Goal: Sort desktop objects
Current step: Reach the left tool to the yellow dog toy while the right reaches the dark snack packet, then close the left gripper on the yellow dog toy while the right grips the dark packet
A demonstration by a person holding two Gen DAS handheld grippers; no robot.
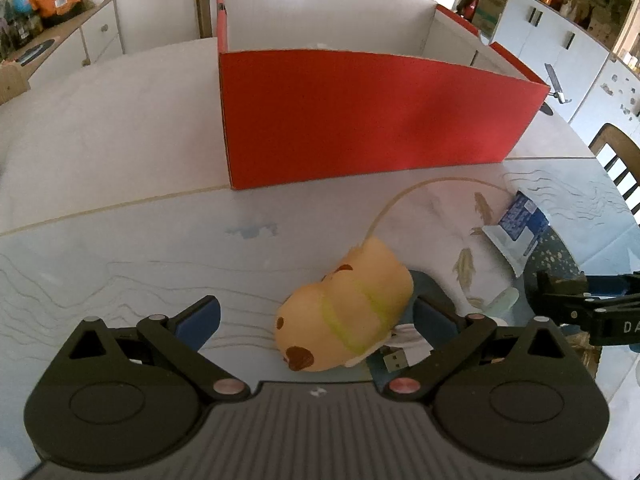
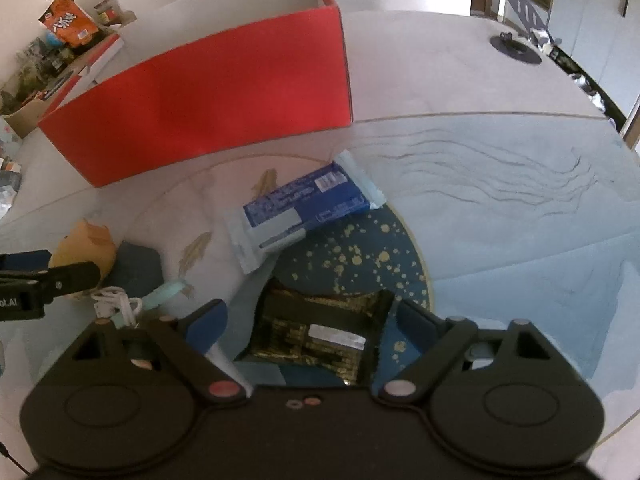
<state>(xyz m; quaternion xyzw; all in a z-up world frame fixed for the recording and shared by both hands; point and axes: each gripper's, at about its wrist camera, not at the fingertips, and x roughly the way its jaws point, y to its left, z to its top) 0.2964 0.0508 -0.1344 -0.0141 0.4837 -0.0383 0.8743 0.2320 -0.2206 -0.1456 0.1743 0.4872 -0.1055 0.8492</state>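
Left gripper (image 1: 320, 320): fingers spread wide, gripping nothing; the toy sits between them, closer to the right finger.
Toy (image 1: 340, 316): yellow plush animal with brown spots and a green band, lying on the table, near side of the box.
Cable (image 1: 400, 346): white USB lead just beside the toy, plug toward the camera.
Right gripper (image 2: 310, 322): fingers apart, nothing held; the dark packet lies between them on the table.
Dark packet (image 2: 316, 336): black-and-gold wrapper, flat.
Blue packet (image 2: 304, 208): flat on the table, between dark packet and box.
Box (image 1: 372, 116): red outside, white inside, open top, at the far side of the table (image 1: 100, 148).
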